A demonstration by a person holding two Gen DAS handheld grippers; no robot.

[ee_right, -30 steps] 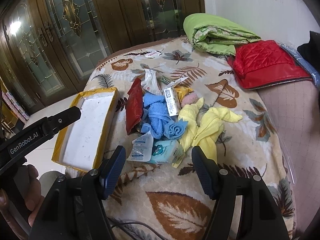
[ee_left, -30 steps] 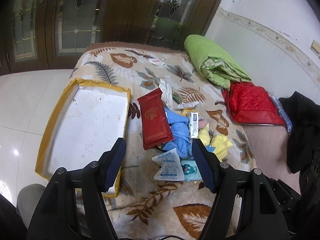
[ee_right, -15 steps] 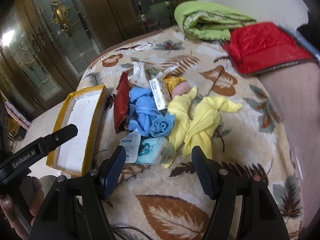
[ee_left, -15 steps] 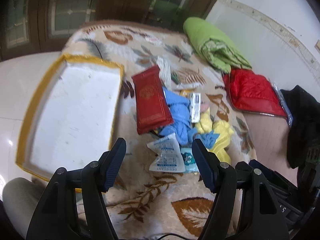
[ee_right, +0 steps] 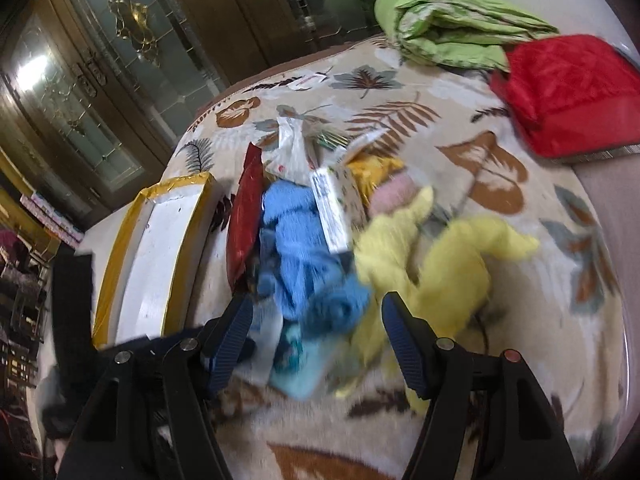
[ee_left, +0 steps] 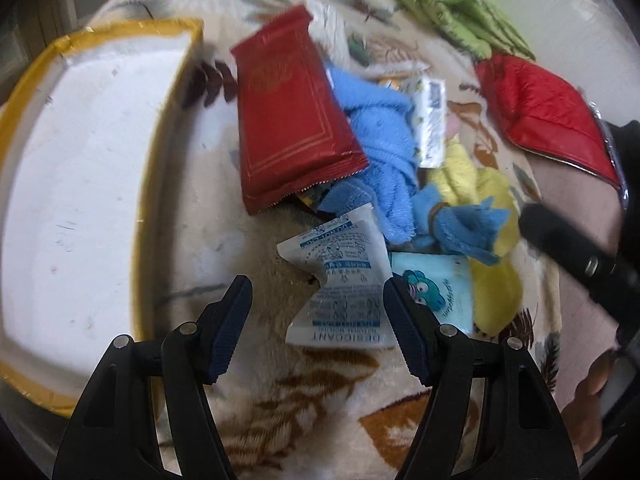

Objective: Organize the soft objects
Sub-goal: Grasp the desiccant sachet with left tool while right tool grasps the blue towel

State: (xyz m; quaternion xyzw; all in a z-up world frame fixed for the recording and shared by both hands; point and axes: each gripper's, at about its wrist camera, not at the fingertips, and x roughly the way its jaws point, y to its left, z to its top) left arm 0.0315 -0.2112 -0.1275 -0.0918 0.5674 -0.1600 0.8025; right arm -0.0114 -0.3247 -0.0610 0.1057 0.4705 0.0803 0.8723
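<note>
Soft cloths — blue towel point(ee_left: 384, 152) and yellow cloth point(ee_right: 452, 264) — lie piled on our leaf-print blanket point(ee_left: 320, 400), tray point(ee_left: 80, 184) at 9 o'clock; both hand-held grippers — left point(ee_left: 318, 312), right point(ee_right: 318, 332) — gape empty.

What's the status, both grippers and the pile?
Left gripper open over desiccant packet. Right gripper open over blue cloth. Nothing held. White tray beside pile.

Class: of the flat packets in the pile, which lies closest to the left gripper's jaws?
The white desiccant sachet with blue print; the red packet lies farther off, beside the tray.
</note>
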